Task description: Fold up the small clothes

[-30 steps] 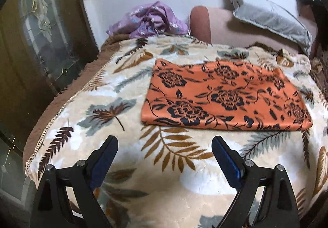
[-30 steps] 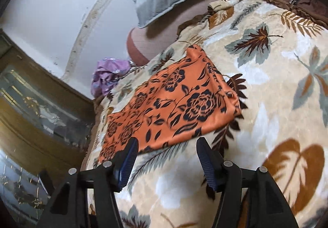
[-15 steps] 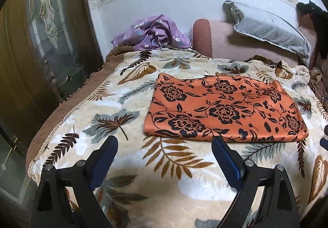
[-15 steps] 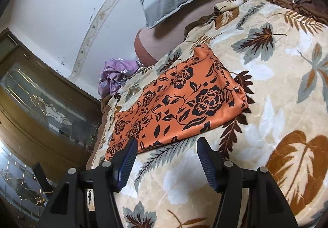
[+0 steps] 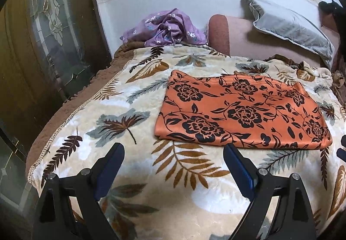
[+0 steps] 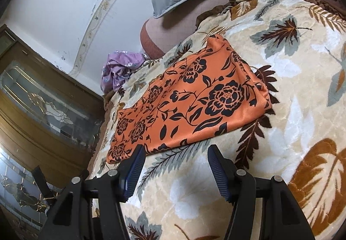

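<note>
An orange garment with black flowers [image 5: 242,110] lies folded flat as a long rectangle on the leaf-patterned blanket [image 5: 121,119]; it also shows in the right wrist view [image 6: 190,101]. My left gripper [image 5: 173,153] is open and empty, hovering above the blanket just in front of the garment's near left edge. My right gripper [image 6: 175,154] is open and empty, hovering just in front of the garment's near edge, right of its middle. Neither gripper touches the cloth.
A crumpled purple flowered garment [image 5: 164,28] lies at the bed's far left corner by the wall [image 6: 121,67]. A grey pillow [image 5: 289,26] rests on a pink bolster [image 5: 218,32]. A wooden glass-panelled door [image 5: 43,45] stands left of the bed edge.
Both grippers have pulled back and risen slightly from the garment, which now looks farther away. The garment has not moved. Both grippers stay open.
</note>
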`<move>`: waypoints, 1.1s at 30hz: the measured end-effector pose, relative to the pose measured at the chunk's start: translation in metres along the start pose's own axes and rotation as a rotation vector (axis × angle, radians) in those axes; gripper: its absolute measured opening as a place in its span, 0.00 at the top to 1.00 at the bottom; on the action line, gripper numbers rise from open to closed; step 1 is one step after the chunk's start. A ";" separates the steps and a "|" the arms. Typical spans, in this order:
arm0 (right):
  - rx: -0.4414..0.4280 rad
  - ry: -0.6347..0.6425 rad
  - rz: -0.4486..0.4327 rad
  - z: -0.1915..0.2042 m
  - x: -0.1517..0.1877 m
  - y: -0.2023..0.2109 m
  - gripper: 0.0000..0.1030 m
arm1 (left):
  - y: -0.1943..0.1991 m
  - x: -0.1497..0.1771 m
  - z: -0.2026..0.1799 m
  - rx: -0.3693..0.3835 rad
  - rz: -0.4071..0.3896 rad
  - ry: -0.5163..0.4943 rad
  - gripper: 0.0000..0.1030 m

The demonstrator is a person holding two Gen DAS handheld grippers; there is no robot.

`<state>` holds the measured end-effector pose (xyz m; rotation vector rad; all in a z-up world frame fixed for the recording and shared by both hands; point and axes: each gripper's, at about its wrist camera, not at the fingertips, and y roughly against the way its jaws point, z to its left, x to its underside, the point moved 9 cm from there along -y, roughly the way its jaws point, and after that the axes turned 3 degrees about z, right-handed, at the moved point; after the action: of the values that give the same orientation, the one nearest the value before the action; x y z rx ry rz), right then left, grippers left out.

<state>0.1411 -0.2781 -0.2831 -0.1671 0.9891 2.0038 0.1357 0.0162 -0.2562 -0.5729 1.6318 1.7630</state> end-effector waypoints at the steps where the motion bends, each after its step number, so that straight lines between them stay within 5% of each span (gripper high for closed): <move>1: -0.001 -0.001 0.002 0.000 0.000 0.000 0.38 | -0.001 0.000 0.000 0.002 0.002 0.000 0.09; 33: 0.003 -0.018 0.023 -0.005 0.000 -0.008 0.38 | -0.008 0.000 -0.009 0.022 0.019 -0.011 0.09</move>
<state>0.1461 -0.2791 -0.2909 -0.1360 0.9868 2.0214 0.1405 0.0079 -0.2634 -0.5378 1.6520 1.7562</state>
